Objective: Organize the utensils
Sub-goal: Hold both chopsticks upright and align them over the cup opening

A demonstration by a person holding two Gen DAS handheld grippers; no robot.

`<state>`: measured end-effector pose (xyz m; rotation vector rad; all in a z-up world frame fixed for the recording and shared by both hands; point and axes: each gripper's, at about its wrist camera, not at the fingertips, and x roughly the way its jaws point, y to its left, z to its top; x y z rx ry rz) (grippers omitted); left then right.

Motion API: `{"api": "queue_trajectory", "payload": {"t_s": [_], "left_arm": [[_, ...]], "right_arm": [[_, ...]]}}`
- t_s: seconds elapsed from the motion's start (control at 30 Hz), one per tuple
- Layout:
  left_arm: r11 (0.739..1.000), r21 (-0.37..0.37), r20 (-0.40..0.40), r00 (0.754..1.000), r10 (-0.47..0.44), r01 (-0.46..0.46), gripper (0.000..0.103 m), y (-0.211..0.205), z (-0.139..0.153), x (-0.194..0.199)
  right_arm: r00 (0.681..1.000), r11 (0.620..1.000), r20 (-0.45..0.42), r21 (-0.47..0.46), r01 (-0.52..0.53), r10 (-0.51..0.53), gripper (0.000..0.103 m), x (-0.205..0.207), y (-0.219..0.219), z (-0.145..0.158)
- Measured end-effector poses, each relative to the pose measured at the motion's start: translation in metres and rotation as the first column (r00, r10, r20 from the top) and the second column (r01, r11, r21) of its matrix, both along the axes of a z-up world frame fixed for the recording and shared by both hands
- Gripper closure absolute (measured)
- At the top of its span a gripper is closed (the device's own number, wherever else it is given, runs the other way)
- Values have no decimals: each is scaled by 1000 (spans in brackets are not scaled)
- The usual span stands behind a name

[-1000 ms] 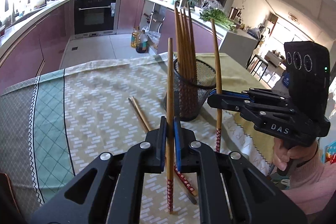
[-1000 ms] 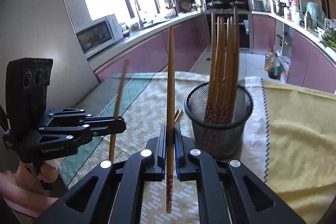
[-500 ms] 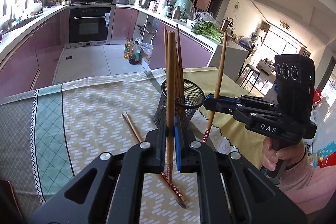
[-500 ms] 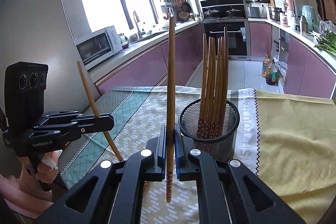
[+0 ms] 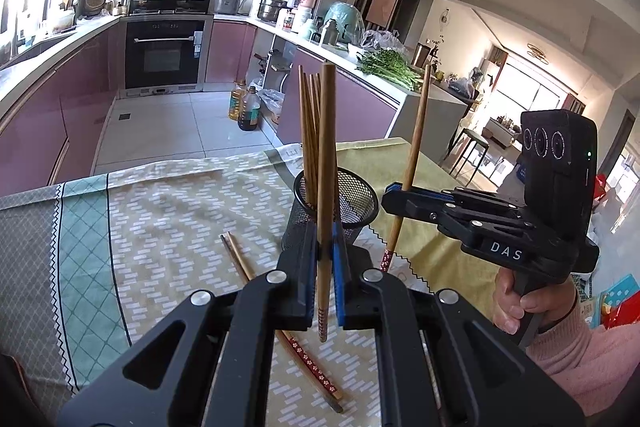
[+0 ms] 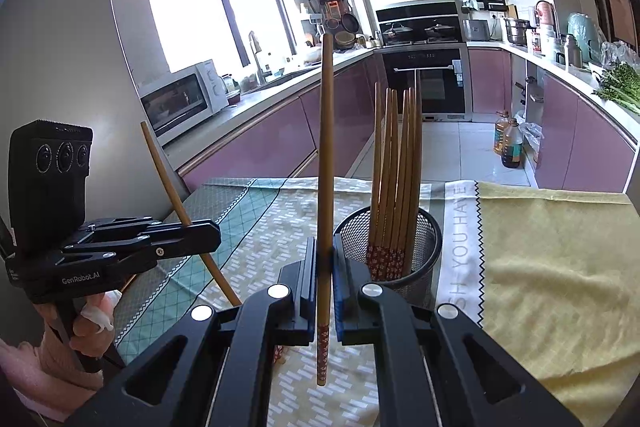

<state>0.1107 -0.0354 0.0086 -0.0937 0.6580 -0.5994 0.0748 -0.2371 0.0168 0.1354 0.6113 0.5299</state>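
A black mesh cup (image 5: 352,201) stands on the table and holds several wooden chopsticks (image 6: 394,179). My left gripper (image 5: 325,259) is shut on one upright chopstick (image 5: 326,163), just in front of the cup. My right gripper (image 6: 325,263) is shut on another chopstick (image 6: 325,155), held upright left of the cup (image 6: 416,247). Each gripper shows in the other's view: the right (image 5: 394,195) with its chopstick tilted (image 5: 414,147), the left (image 6: 206,233) with its chopstick leaning (image 6: 176,203). Two chopsticks (image 5: 280,323) lie on the cloth in front of the cup.
A patterned cloth (image 5: 160,227) and a yellow cloth (image 6: 560,267) cover the table. The table's far edge drops to the kitchen floor (image 5: 168,131). Purple cabinets, an oven (image 5: 164,55) and counters ring the room. A microwave (image 6: 180,103) stands at the left.
Both grippers have pulled back and risen from the cup, which looks smaller and farther. The chopstick in the left gripper now leans more in the right wrist view.
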Motion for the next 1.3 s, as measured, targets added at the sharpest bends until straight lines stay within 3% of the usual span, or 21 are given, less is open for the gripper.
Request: {"api": "queue_trajectory", "payload": {"t_s": [1.3], "left_arm": [[1000,6,66,998,-16,16,95,-20,30,17]], "right_arm": [[998,1000,55,7,9,-10,97,15,-7,24]]}}
